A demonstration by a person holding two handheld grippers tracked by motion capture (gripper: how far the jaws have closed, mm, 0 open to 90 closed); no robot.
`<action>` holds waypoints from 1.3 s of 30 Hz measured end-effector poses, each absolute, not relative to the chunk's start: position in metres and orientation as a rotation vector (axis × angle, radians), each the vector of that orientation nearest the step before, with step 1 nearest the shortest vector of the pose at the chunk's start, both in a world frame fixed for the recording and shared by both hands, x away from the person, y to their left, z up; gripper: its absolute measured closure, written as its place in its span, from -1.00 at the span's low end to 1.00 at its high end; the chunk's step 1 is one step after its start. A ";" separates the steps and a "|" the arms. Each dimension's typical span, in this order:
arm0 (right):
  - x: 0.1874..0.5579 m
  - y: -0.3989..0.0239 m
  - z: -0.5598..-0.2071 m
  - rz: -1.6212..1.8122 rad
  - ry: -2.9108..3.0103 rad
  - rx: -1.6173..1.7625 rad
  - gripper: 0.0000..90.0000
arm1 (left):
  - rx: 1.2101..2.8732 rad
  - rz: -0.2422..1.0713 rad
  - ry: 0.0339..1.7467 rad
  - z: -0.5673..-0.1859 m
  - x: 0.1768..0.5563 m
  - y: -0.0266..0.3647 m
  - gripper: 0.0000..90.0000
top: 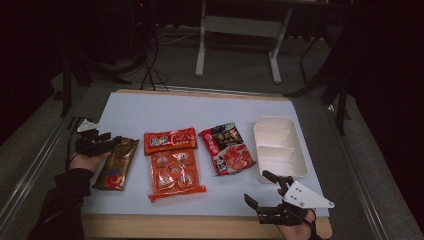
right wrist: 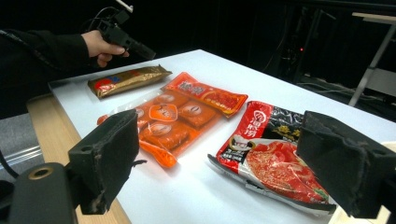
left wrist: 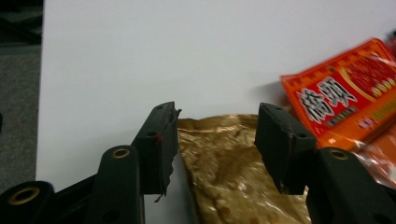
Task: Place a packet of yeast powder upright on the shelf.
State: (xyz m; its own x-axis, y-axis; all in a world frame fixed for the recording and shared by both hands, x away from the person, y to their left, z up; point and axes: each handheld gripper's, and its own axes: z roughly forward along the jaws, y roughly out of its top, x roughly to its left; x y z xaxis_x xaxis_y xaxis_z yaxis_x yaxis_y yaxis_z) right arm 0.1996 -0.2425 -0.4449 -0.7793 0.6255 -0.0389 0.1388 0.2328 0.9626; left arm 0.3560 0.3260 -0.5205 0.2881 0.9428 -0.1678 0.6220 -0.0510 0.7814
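A gold snack packet (top: 116, 162) lies at the left of the white table top. My left gripper (top: 112, 142) sits low at the packet's far end. In the left gripper view its jaws stand on either side of that gold packet (left wrist: 229, 177), with a gap showing at the left pad, so the left gripper (left wrist: 217, 140) is open. My right gripper (top: 256, 186) hovers over the front right edge, open and holding nothing. The right gripper view shows its wide-apart jaws (right wrist: 217, 154) facing a red and black packet (right wrist: 275, 158), and farther off the gold packet (right wrist: 126, 79).
An orange-red packet (top: 170, 141) and a clear orange packet of several pieces (top: 175, 172) lie mid-table. To their right is a red and black packet (top: 227, 148). A white two-compartment tray (top: 303, 162) stands at the right. The wooden front edge (top: 200, 225) runs below.
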 end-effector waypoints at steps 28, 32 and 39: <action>0.201 -0.240 -0.447 1.547 2.118 0.701 -0.70 | 2.025 0.507 1.513 -0.540 0.373 0.295 0.73; 0.201 -0.240 -0.447 1.546 2.119 0.702 -0.70 | 2.056 0.538 1.511 -0.539 0.372 0.290 0.98; 0.202 -0.241 -0.447 1.552 2.118 0.714 -0.70 | 1.957 0.536 1.521 -0.531 0.365 0.297 1.00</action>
State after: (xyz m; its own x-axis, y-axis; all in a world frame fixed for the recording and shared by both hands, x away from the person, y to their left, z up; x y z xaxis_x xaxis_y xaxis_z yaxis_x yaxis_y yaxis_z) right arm 0.2021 -0.2410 -0.4468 -0.7809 0.6238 -0.0317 0.1576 0.2460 0.9564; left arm 0.3652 0.2973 -0.5314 0.2634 0.9637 -0.0445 0.7231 -0.1667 0.6703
